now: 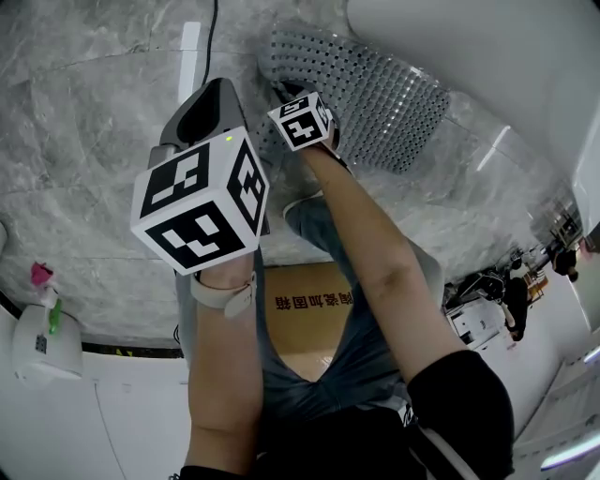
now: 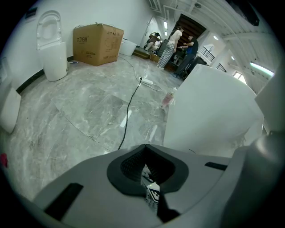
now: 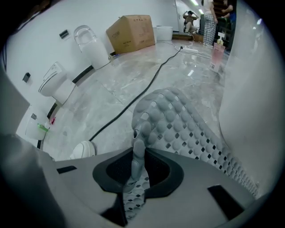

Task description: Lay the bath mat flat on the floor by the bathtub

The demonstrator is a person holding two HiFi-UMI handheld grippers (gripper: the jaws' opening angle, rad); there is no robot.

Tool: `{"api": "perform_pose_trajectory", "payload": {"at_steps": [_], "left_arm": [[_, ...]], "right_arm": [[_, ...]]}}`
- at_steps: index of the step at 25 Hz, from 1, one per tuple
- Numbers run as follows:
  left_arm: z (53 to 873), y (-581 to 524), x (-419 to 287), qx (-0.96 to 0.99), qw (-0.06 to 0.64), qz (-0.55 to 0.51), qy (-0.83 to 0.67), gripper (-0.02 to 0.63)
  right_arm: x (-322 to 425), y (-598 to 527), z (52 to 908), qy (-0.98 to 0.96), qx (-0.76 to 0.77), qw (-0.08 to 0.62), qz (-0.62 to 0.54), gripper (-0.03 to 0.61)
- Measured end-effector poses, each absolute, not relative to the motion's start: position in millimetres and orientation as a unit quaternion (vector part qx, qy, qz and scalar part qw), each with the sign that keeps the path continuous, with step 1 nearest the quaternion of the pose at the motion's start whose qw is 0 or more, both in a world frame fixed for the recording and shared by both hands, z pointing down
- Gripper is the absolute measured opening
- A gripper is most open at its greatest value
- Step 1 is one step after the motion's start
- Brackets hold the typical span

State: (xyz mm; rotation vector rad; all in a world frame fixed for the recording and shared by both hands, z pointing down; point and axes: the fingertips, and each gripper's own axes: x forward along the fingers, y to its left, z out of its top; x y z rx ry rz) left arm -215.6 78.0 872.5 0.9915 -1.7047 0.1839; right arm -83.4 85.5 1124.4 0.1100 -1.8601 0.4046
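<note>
The grey bath mat (image 1: 375, 94), studded with bumps and holes, spreads over the marble floor along the foot of the white bathtub (image 1: 487, 47). My right gripper (image 1: 286, 94) is shut on the mat's near corner. In the right gripper view that corner of the bath mat (image 3: 178, 124) curls up and is pinched between the jaws of the right gripper (image 3: 139, 142). My left gripper (image 1: 220, 89) hovers to the left of the mat, off it. In the left gripper view the left gripper (image 2: 144, 153) looks shut, with a small unidentifiable white printed scrap low in the slit.
A black cable (image 1: 211, 28) runs across the floor left of the mat. A toilet (image 2: 51, 49) and a cardboard box (image 2: 98, 43) stand by the far wall. The bathtub (image 2: 209, 111) rises close on the right. People stand far off.
</note>
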Motion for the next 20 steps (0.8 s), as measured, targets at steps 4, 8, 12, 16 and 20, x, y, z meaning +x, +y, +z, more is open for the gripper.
{"api": "perform_pose_trajectory", "payload": {"at_steps": [4,8,12,16,20], "left_arm": [[871,78,-218,0.420,0.546,0.077,-0.721,0.017],[868,84,-227,0.419,0.538,0.085,-0.727,0.017],[869,89,-225,0.413,0.541,0.087,-0.727,0.017],[871,87,-219,0.417,0.542,0.087,-0.724,0.017],[874,99,-222,0.393,0.547,0.079,-0.735,0.017]], "right_arm": [[-90,86,1134,-0.789,0.066,0.573,0.211,0.104],[-96,89,1138,-0.798,0.063,0.553,0.231,0.195],[-100,96,1134,-0.806,0.049,0.546,0.225,0.275],[-83,102,1131,-0.797,0.050,0.554,0.234,0.278],[-69,107,1128,-0.794,0.047,0.555,0.246,0.223]]}}
